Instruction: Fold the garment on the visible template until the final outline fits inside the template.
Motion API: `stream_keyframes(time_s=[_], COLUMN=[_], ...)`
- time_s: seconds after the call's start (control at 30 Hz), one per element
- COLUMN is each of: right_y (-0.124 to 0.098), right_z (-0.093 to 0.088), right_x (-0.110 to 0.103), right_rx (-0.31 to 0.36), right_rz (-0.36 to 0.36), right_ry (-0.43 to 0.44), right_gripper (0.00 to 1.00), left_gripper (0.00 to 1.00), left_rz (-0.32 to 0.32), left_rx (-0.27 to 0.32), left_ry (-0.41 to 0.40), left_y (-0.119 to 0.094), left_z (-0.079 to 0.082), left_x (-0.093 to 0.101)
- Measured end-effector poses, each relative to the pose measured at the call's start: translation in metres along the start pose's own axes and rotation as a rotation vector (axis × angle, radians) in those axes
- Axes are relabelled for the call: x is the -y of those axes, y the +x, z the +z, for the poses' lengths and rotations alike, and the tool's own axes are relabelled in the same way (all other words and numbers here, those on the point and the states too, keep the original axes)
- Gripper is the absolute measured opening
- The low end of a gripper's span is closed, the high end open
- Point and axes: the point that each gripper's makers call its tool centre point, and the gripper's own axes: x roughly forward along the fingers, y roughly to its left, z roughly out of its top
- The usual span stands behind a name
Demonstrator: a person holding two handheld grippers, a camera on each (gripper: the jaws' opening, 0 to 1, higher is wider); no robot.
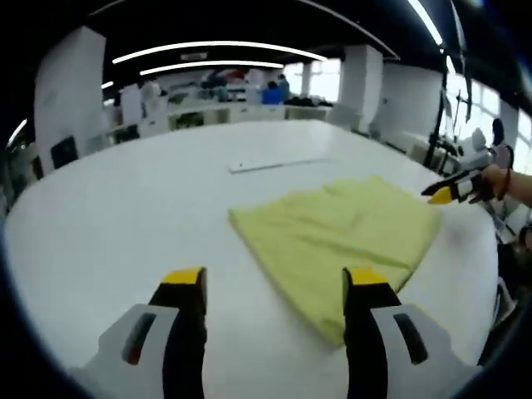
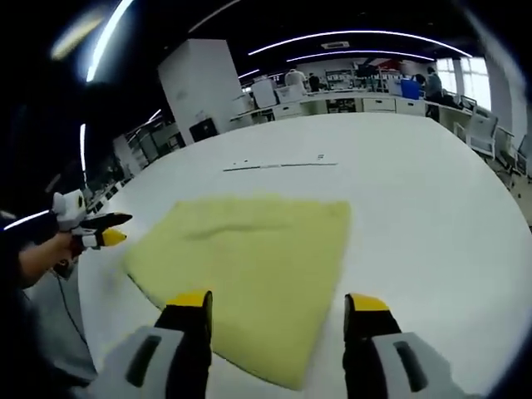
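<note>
Garment: yellow-green cloth, already folded into a rough rectangle with doubled layers along its edges, lying flat on the white table, towards the table's near edge and well short of its far edge.
Template: a thin pale line shows on the table just beyond the garment's far edge; I take it for part of the template outline, though I cannot tell its full shape or whether the cloth sits inside it.
Left gripper: the left gripper hovers above the table at one corner of the garment, jaws spread wide, nothing between them; one jaw is over bare table, the other over the cloth's near edge.
Right gripper: the right gripper hangs over the opposite side of the garment, jaws likewise spread and empty, both over the cloth.
Step in hand: judging by the neat fold and both tools free, this looks like the pause between folds or the check after the last one.
Next move calls for: comparing the garment's outline with the template; if it overhangs, each gripper needs to pinch a corner on one edge and carry it across evenly, keeping the cloth on the table.
</note>
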Motion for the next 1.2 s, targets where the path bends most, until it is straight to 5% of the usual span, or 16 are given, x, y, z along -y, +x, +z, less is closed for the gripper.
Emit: stream_keyframes(time_s=[0.4, 0.73, 1.2], right_y=[-0.017, -0.025, -0.026], right_z=[-0.029, -0.050, -0.050], right_x=[-0.009, -0.012, 0.000], right_rx=[-0.032, -0.054, -0.007], right_rz=[0.029, 0.031, -0.030], right_ry=[-0.005, -0.015, -0.010], right_gripper=[0.54, 0.37, 0.19], left_gripper=[0.47, 0.32, 0.10], left_rz=[-0.041, -0.054, -0.028], left_rx=[-0.035, -0.065, -0.069], left_ry=[-0.027, -0.072, -0.194], left_y=[-0.021, -0.026, -0.025], left_z=[-0.028, -0.045, -0.057], left_x=[0.021, 0.033, 0.044])
